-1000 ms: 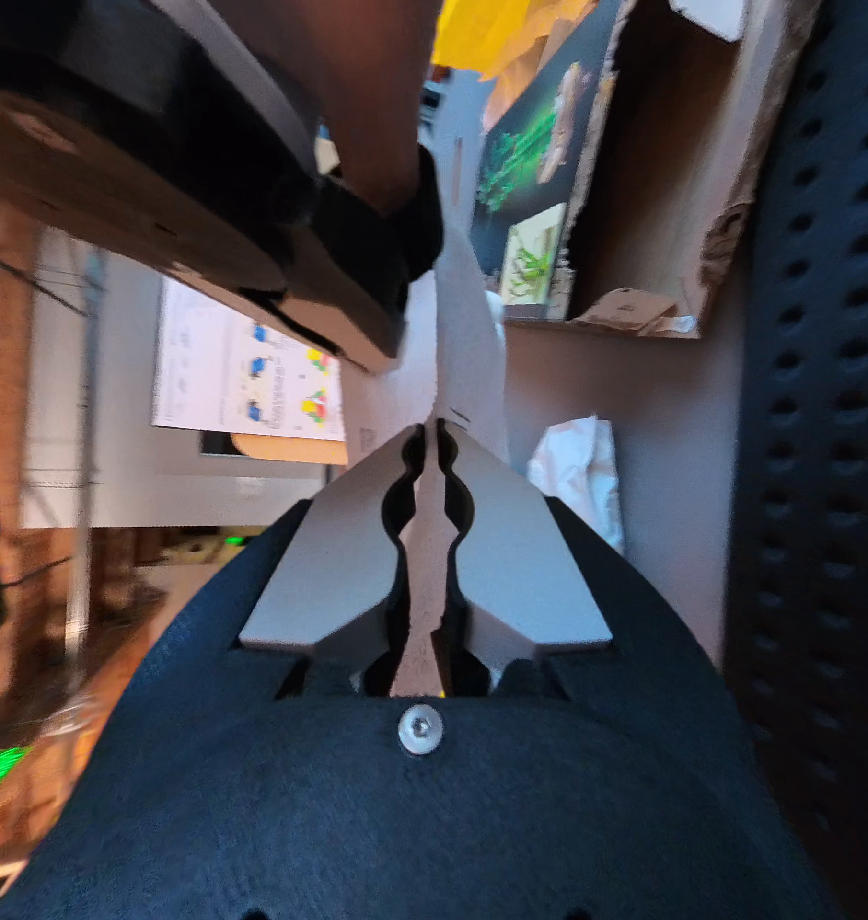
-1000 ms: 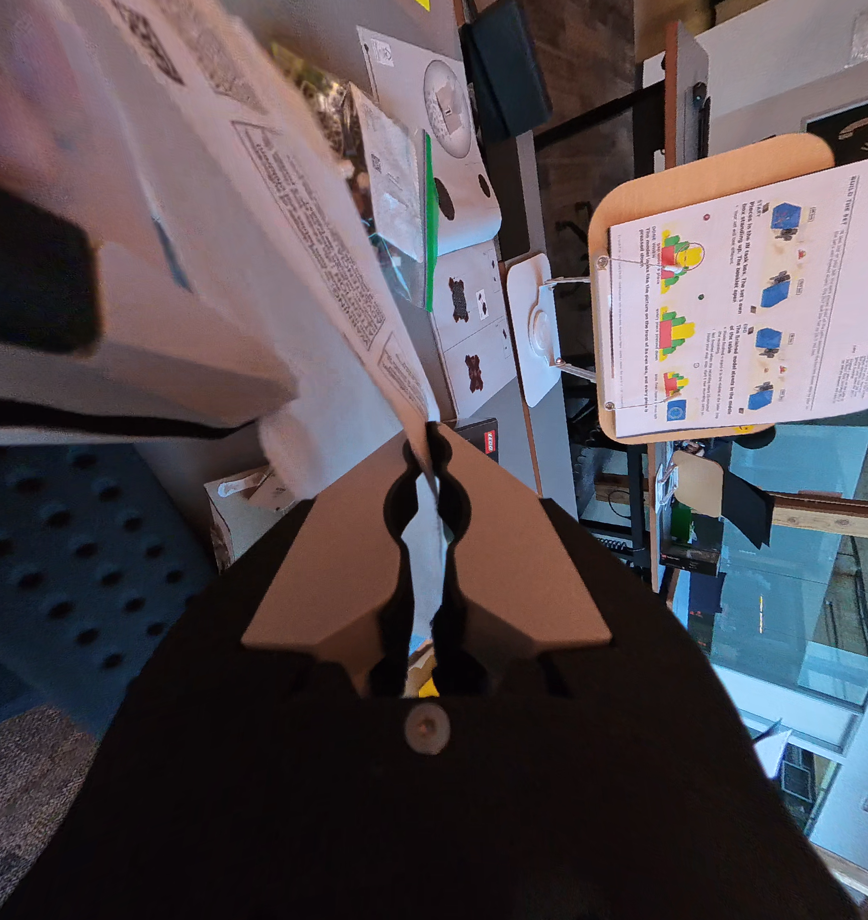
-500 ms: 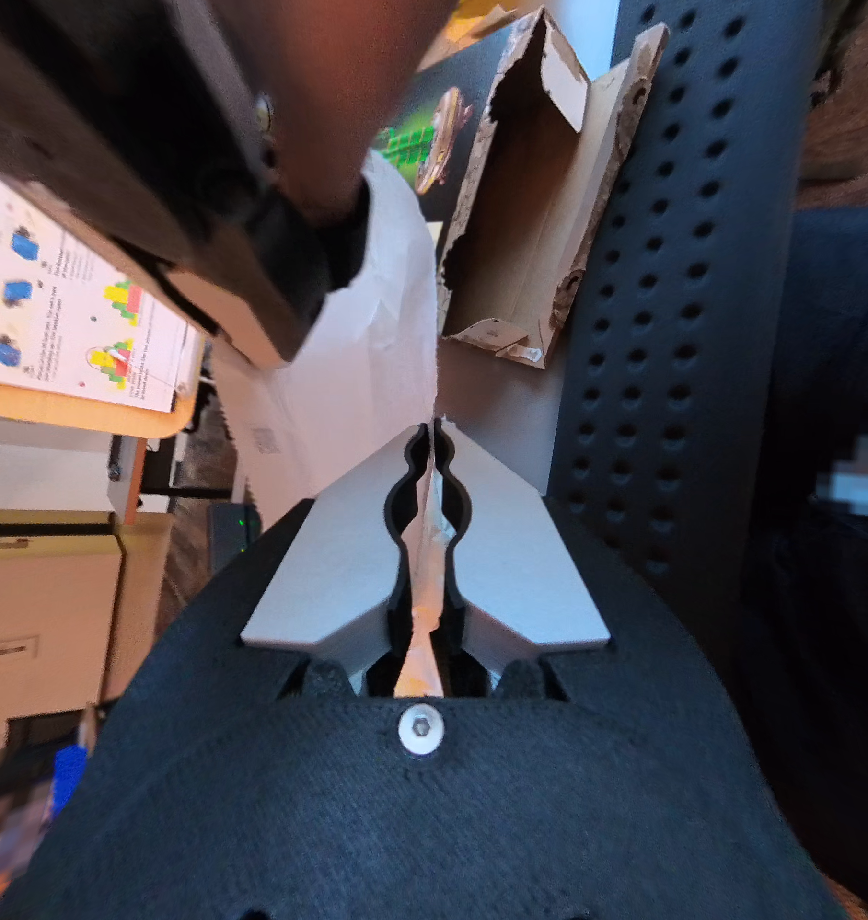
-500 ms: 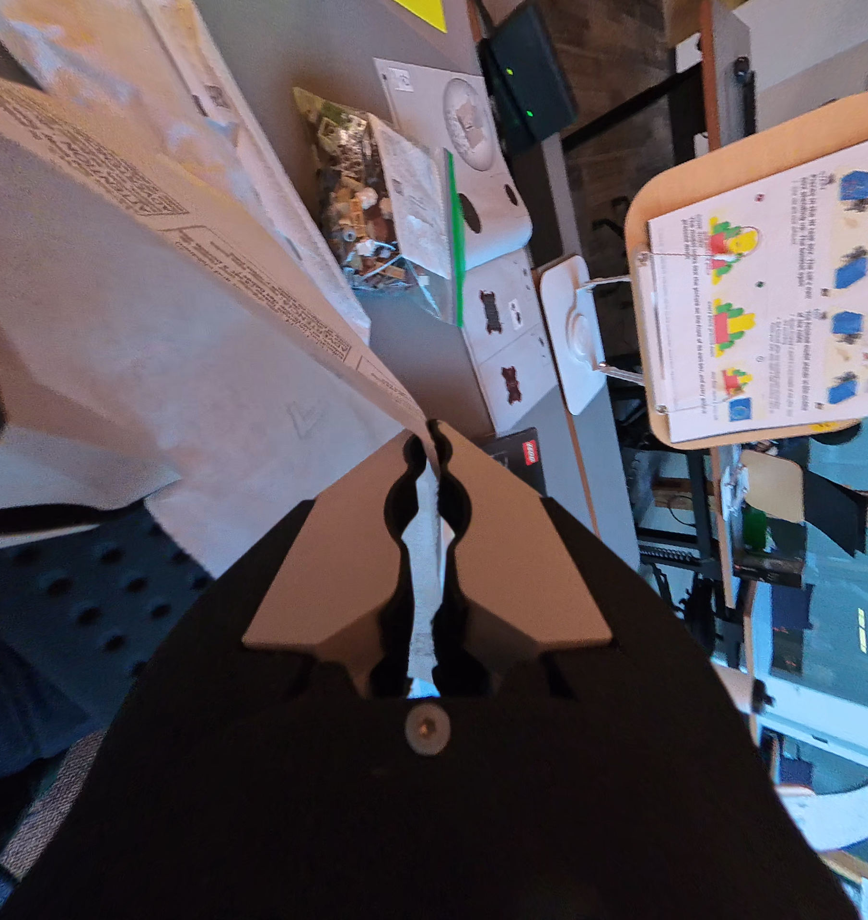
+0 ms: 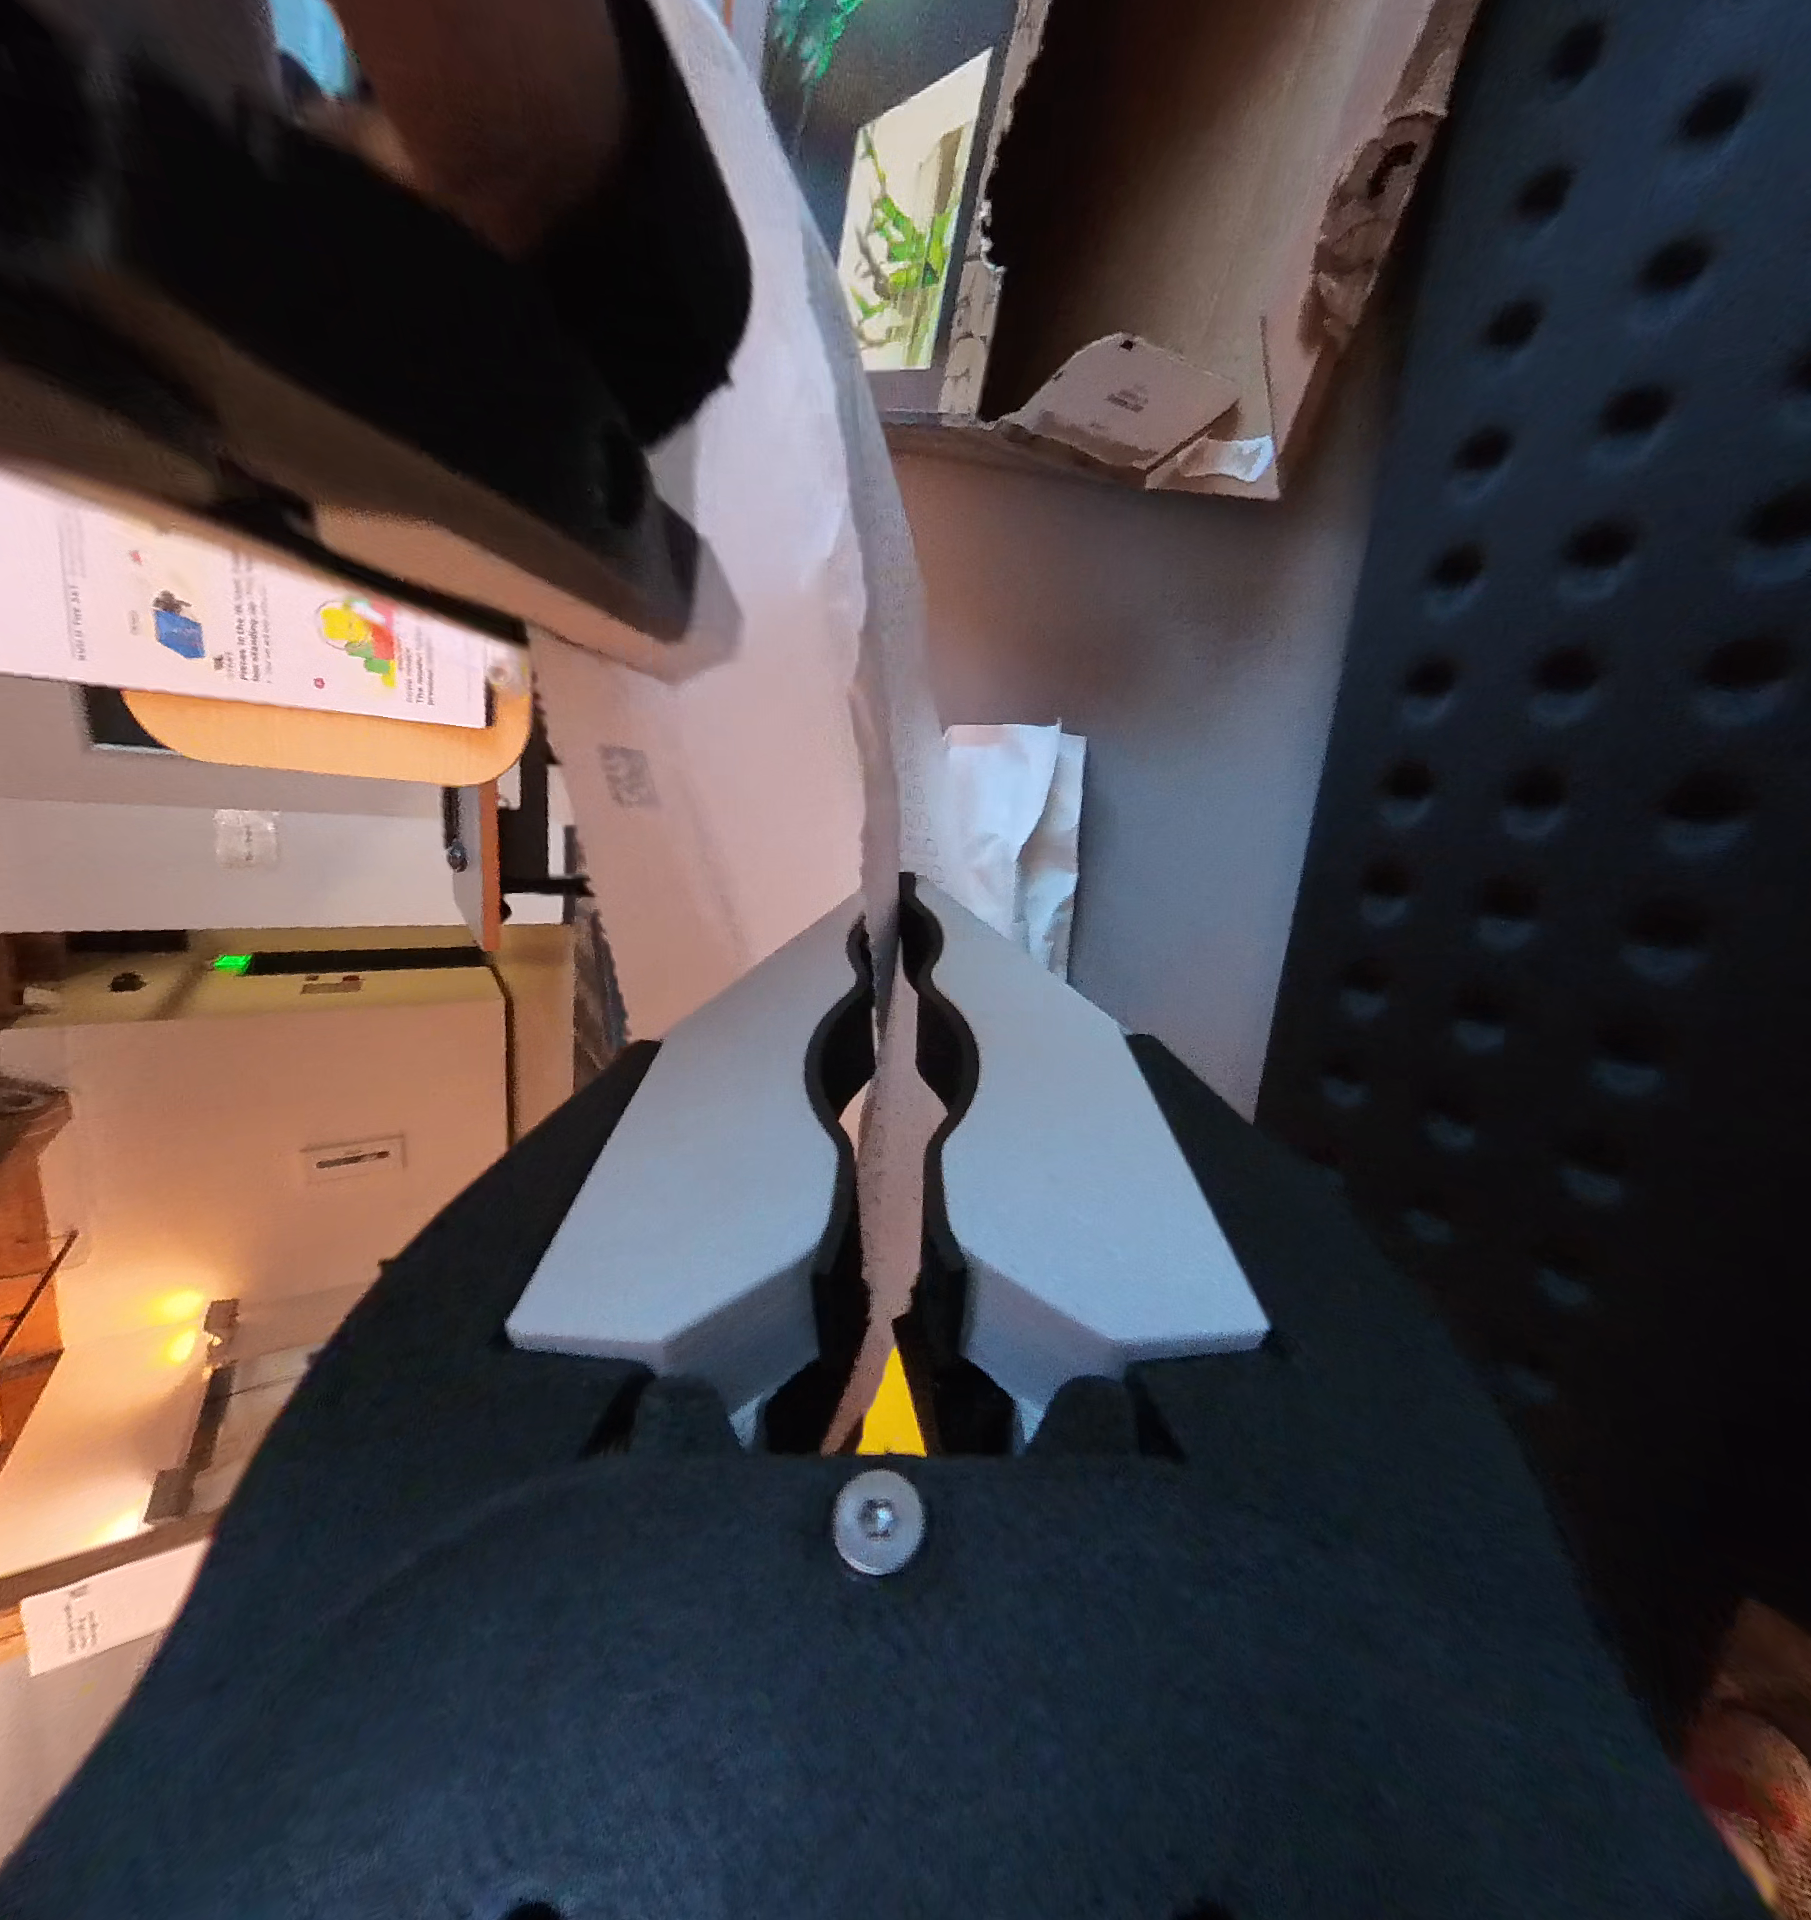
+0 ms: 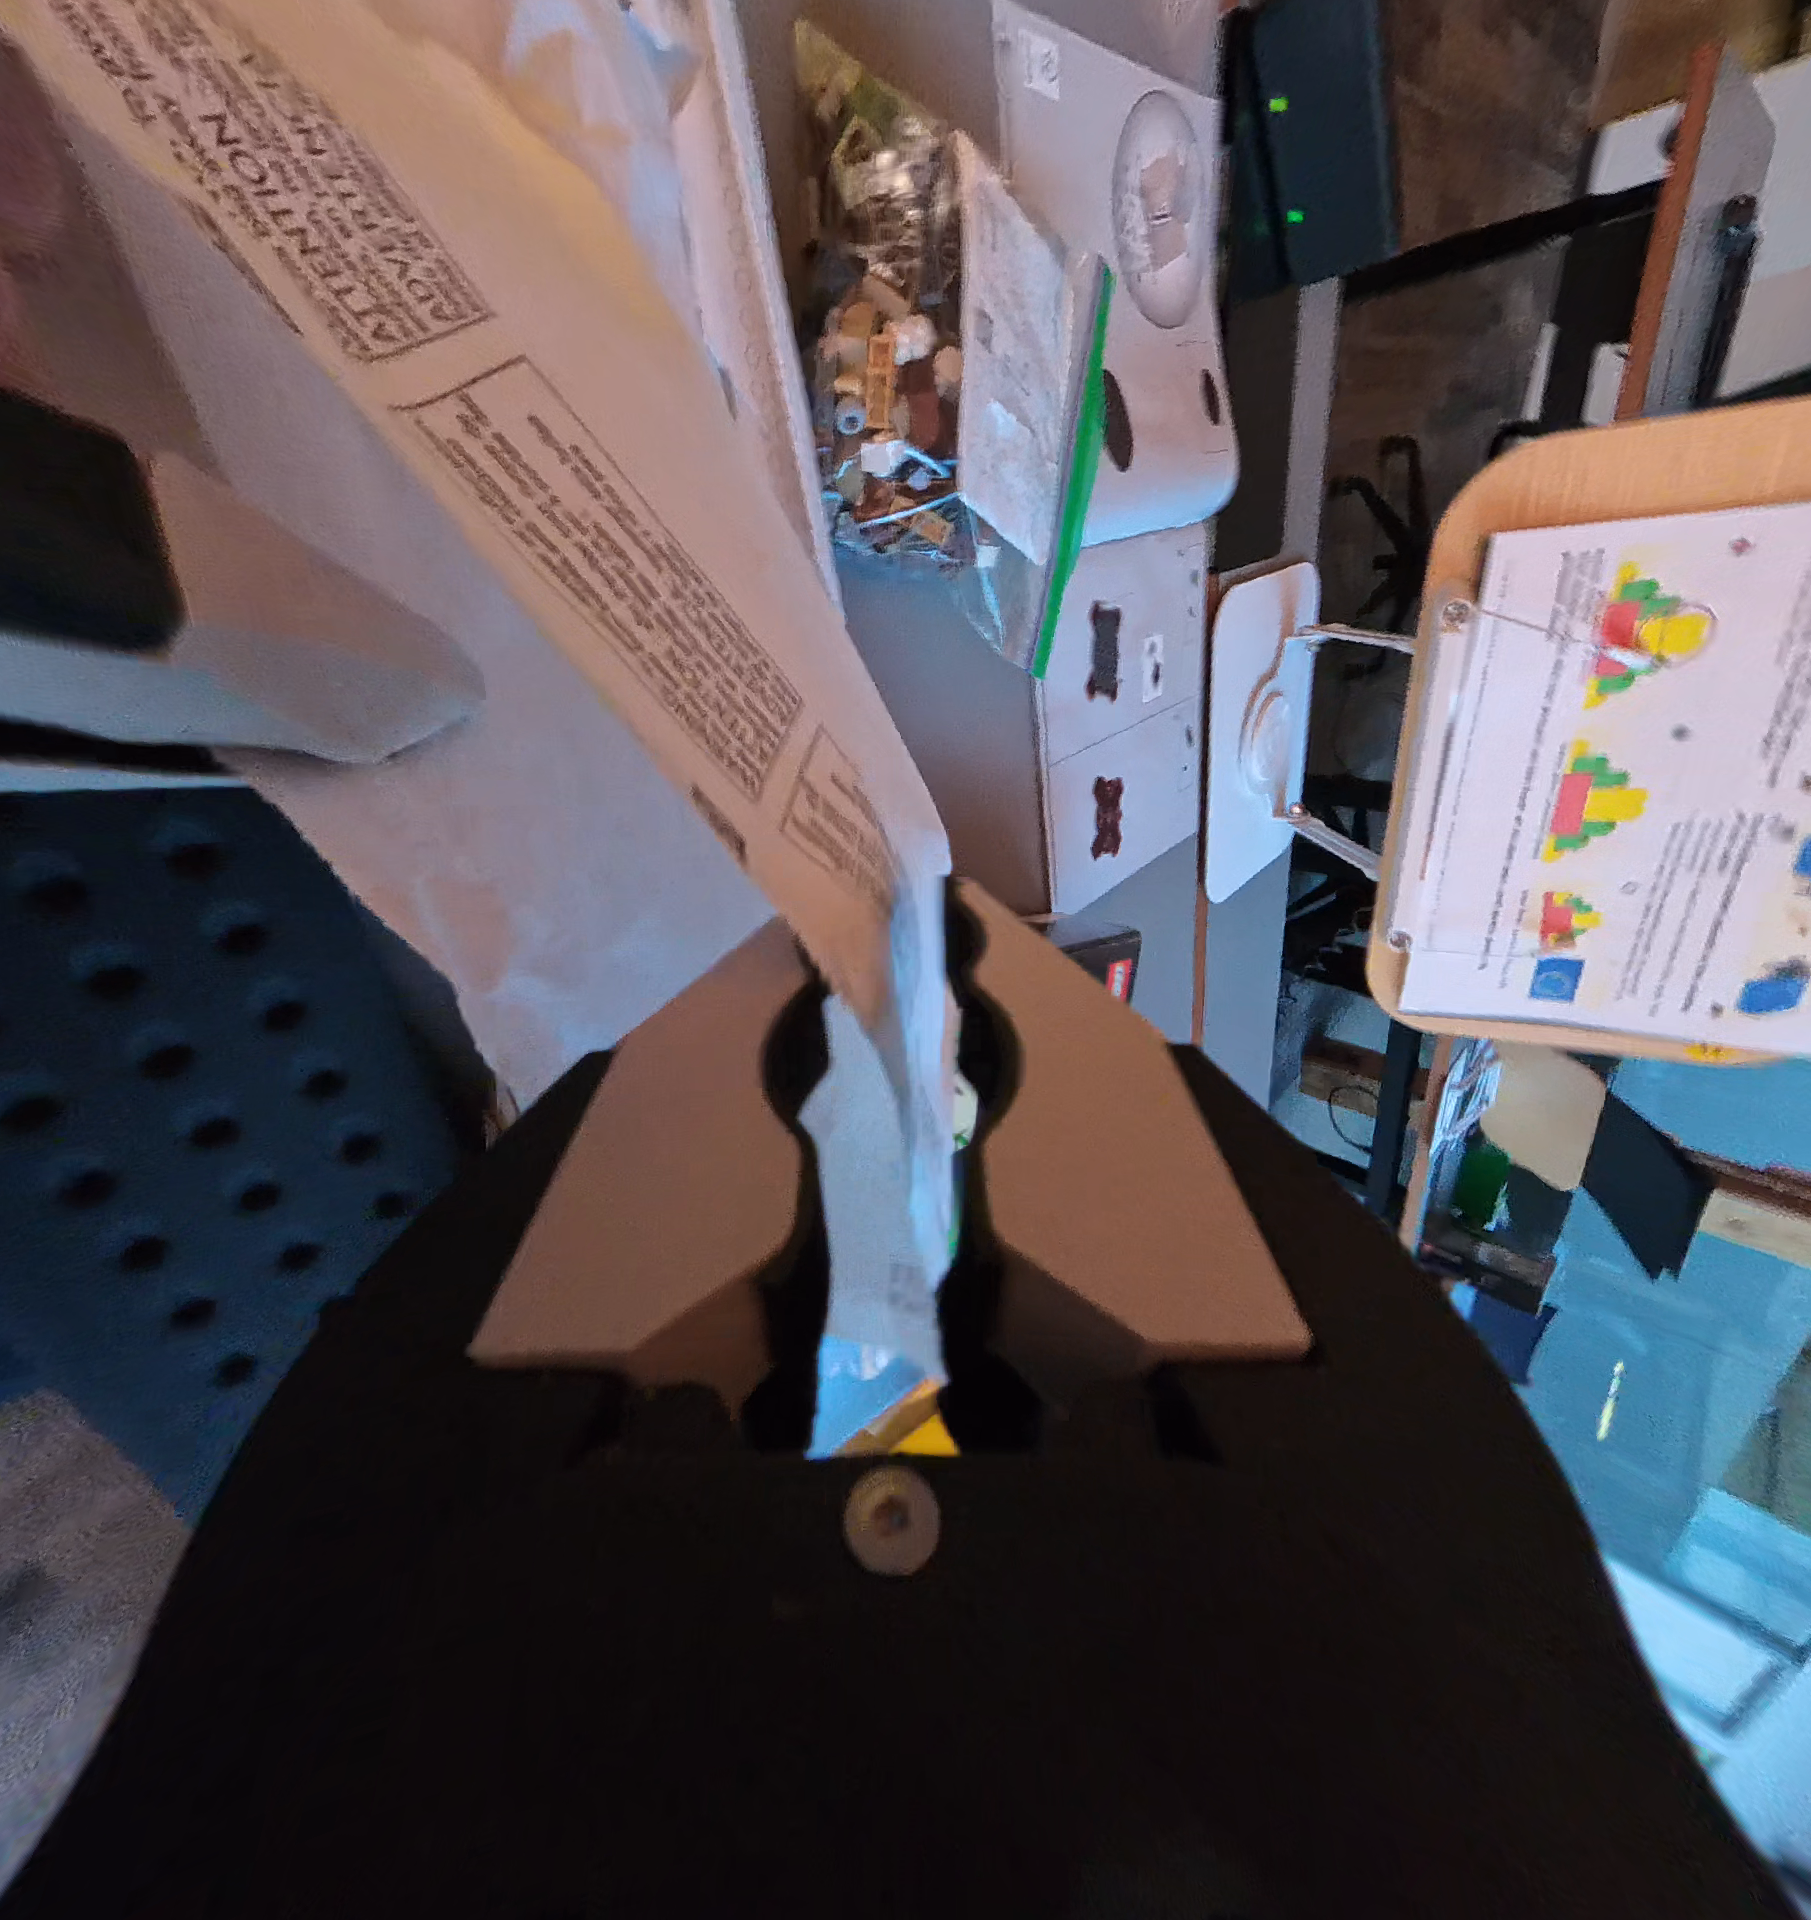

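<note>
A white paper bag with printed black text is stretched between both grippers in the air. My left gripper is shut on one edge of it; the paper runs down between the fingers. My right gripper is shut on another edge, with the paper bunched between its jaws. Each gripper shows in the other's view: the right one at the upper left, the left one at the left edge, both close to the bag. What is inside the bag is hidden.
A torn cardboard box and crumpled white paper lie on the grey table. A black perforated surface is alongside. A clear zip bag of small bricks, white sheets and a clipboard with a coloured sheet are beyond. The gap from one gripper's tips to the other's is roughly 8 cm.
Both grippers have kept hold of the bag while swinging and tilting. The bag has shifted between them and its paper now bunches more in the right gripper's jaws.
</note>
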The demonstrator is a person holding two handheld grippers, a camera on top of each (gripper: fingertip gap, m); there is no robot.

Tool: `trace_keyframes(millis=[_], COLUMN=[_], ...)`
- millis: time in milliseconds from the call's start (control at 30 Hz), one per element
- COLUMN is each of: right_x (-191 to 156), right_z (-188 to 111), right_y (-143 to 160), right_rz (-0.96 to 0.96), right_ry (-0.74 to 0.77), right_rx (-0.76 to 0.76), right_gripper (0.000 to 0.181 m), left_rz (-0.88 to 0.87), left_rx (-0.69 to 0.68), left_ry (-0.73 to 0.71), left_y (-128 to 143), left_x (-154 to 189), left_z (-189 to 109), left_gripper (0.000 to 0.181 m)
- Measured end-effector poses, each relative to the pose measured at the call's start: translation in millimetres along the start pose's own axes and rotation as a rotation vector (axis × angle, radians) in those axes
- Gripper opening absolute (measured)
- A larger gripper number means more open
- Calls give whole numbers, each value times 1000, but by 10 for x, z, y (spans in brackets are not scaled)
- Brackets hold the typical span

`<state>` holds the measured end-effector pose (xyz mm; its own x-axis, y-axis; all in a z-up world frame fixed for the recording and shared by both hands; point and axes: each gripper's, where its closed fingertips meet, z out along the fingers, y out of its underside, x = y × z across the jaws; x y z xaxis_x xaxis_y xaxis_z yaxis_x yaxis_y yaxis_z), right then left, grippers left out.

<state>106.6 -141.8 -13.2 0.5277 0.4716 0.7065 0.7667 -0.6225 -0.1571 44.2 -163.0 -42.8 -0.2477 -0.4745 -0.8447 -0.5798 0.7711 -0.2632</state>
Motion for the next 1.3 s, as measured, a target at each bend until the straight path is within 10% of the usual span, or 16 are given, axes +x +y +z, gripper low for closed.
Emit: trace_keyframes(millis=[300, 600, 867, 1000, 1133, 1300], right_x=[-247, 82, -30, 339, 963, 977], right_z=[326, 250, 241, 153, 69, 4], right_y=[-44, -203, -220, -537, -875, -1534], right_rz=[-64, 53, 111, 130, 177, 235], right_ry=[-194, -6, -142, -151, -101, -399], right_rx=[-95, -7, -11, 40, 99, 348], right_gripper=[0, 0, 0, 0, 0, 17], left_rz=[93, 2, -7, 64, -157, -271], left_rx=[-88, -107, 58, -45, -17, -27], left_ry=[-65, 264, -28, -135, 61, -17], left_y=[94, 93, -60, 237, 548, 1088], left_x=[-127, 389, -7, -387, -755, -1499], left_z=[60, -33, -264, -261, -515, -791], left_gripper=[0, 0, 15, 0, 0, 0])
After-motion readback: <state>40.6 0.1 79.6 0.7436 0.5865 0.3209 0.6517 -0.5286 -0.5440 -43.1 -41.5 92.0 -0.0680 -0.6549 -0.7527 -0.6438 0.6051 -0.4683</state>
